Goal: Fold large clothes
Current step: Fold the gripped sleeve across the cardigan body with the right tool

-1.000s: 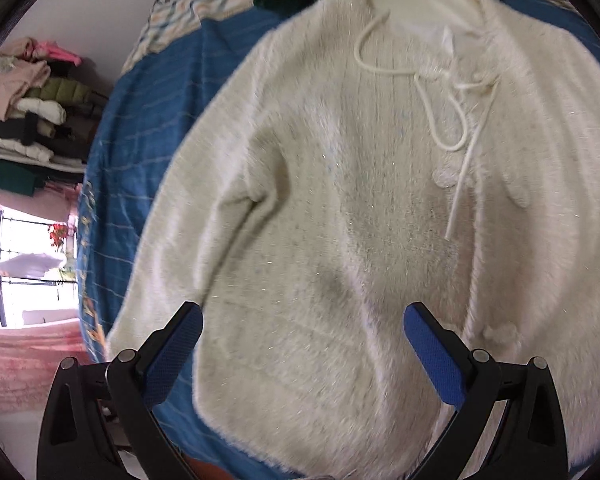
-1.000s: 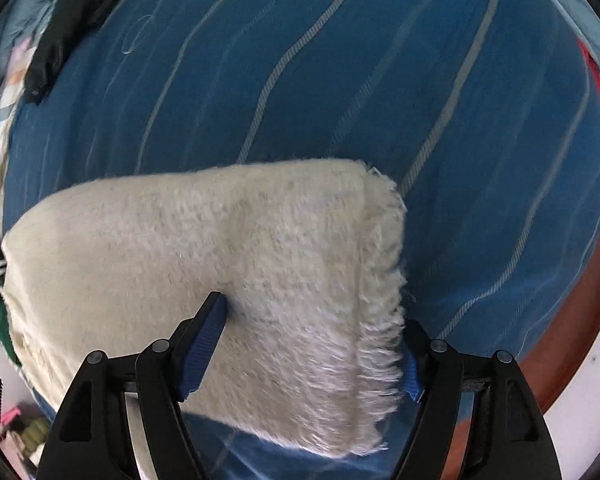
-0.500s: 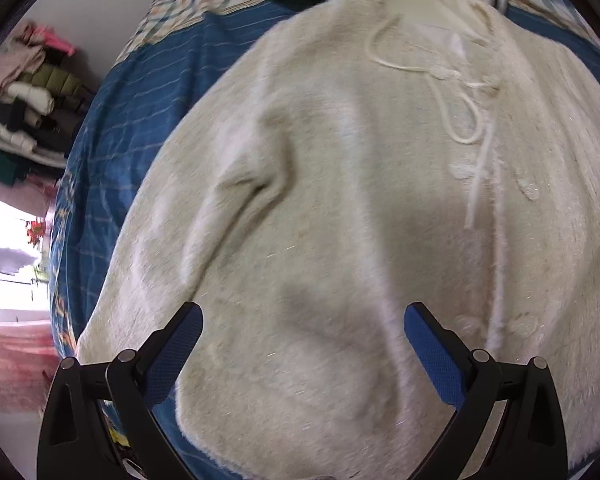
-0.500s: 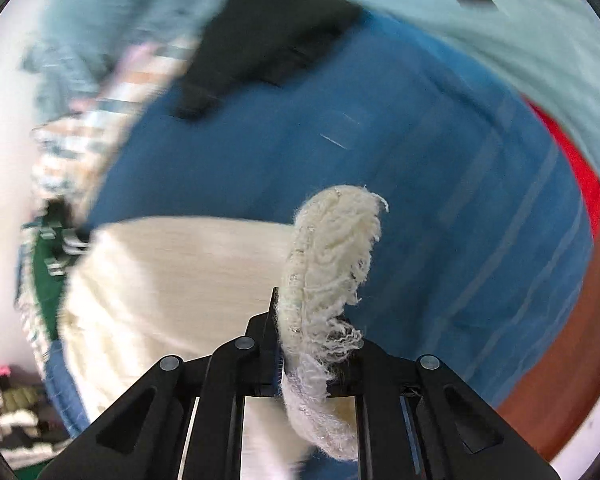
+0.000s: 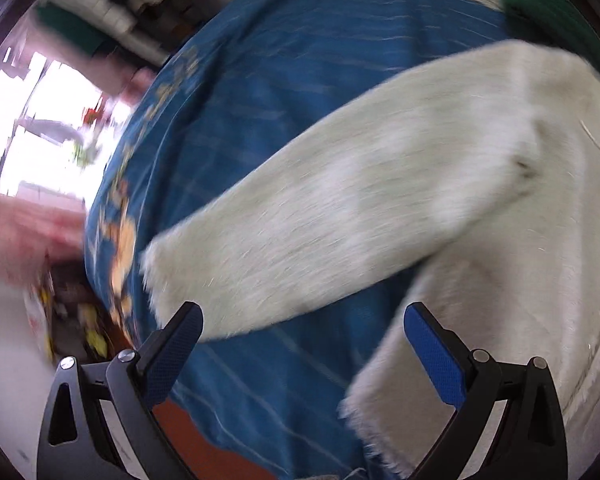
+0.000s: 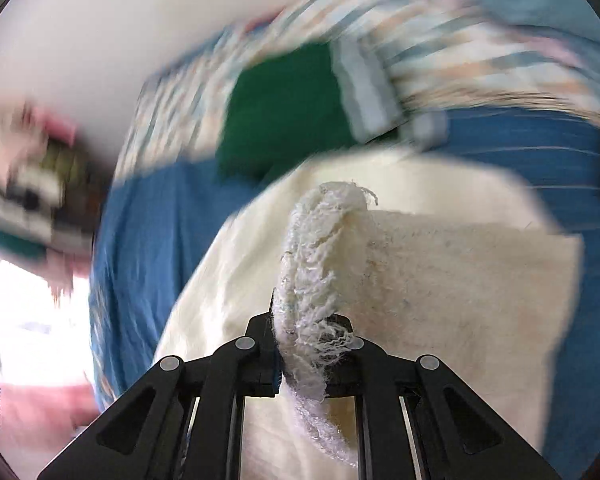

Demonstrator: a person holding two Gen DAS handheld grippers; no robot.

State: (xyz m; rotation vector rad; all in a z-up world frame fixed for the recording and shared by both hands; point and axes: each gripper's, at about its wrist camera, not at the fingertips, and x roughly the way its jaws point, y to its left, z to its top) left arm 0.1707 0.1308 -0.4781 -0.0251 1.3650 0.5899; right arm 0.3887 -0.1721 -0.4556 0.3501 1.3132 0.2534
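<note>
A fluffy cream sweater (image 5: 480, 184) lies spread on a blue striped bedcover (image 5: 308, 80). In the left wrist view its one sleeve (image 5: 292, 240) stretches out toward the lower left, with the cuff end just ahead of my left gripper (image 5: 300, 332). That gripper hangs open above the bedcover, between the sleeve and the sweater's hem (image 5: 400, 400), holding nothing. My right gripper (image 6: 304, 344) is shut on the fringed cuff of the other sleeve (image 6: 324, 256), lifted over the sweater's body (image 6: 440, 272).
A green garment (image 6: 280, 116) and a patterned quilt (image 6: 440, 40) lie at the far end of the bed. Stacked folded clothes (image 5: 112, 12) sit on shelves beside a bright window (image 5: 48, 120). The bed's reddish edge (image 5: 204, 444) shows near the left gripper.
My left gripper swept sideways from over the sweater's front to its outstretched sleeve and rolled. My right gripper closed on the other sleeve's cuff, lifted it and swung it over the body.
</note>
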